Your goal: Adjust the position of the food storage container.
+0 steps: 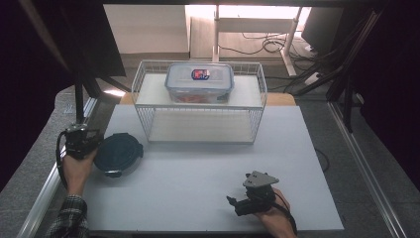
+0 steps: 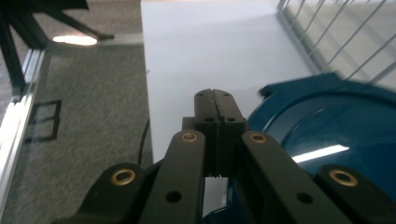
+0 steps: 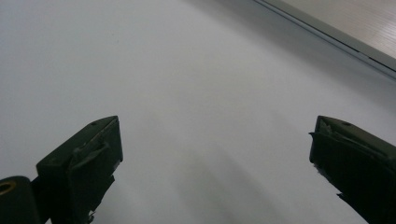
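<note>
Resting at nine o'clock on the white tabletop [image 1: 208, 173], the round dark-blue plastic lid [image 1: 118, 153] looked light, stiff, slippery; I judged its rim tab best; left gripper [image 2: 214, 95] clenched empty beside it; right gripper [image 3: 215, 140] released.

A white table top [image 1: 208, 168] stood on grey speckled carpet [image 1: 34, 168]. A metal rail [image 1: 42, 196] ran along its left edge and another [image 1: 369, 173] lay on the floor to the right. Dark drapes [image 1: 29, 64] closed in the left side, with black frame struts [image 1: 79, 94] before them; the right side [image 1: 396, 74] was dark too. At the far end, bright light fell on a pale wall [image 1: 148, 29] and a white furniture frame [image 1: 257, 25], with black cables [image 1: 270, 44] looped on the floor.
</note>
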